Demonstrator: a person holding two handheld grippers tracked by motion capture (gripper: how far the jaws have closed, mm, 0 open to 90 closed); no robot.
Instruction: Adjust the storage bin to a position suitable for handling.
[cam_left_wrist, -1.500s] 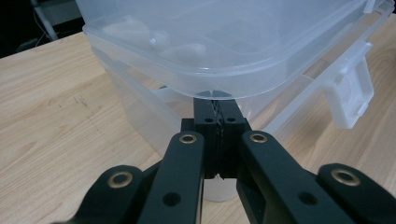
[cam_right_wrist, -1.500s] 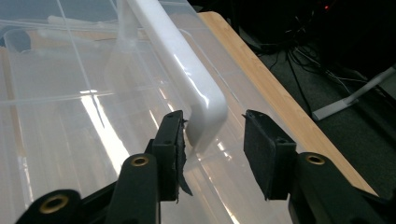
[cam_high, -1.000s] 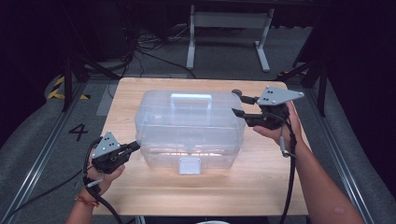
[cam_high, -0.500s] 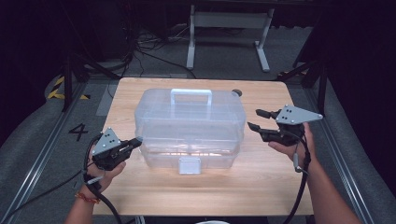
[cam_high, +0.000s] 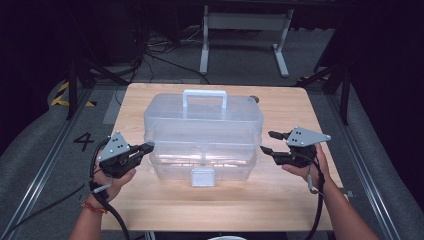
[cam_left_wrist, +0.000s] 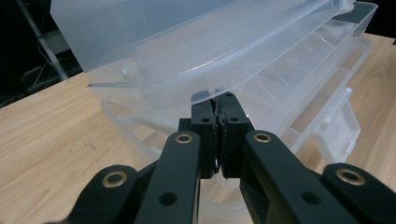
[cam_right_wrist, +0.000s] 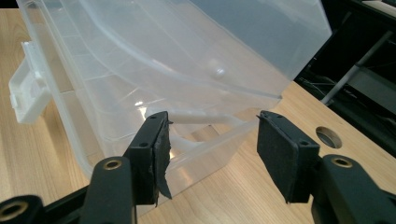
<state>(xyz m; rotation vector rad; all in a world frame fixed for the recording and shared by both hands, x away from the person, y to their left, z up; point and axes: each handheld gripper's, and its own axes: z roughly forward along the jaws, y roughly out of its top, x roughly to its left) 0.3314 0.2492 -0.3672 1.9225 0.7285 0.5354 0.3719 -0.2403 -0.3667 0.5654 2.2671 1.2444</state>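
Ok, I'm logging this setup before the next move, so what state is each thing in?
Box: upright on the table, lid down.
Latch: down at the front.
Handle: raised.
Left tongs: shut, tips at the box's left end.
Right tongs: open, nothing between them, beside the box's right end.

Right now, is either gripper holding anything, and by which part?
Nothing is visibly held. The left gripper is shut at the clear box's side edge; the right gripper is open beside it.

The left hand-held gripper (cam_high: 148, 146) is closed near the bench's left edge; the right hand-held gripper (cam_high: 268, 142), jaws just opening with nothing between them, sits near the right edge.
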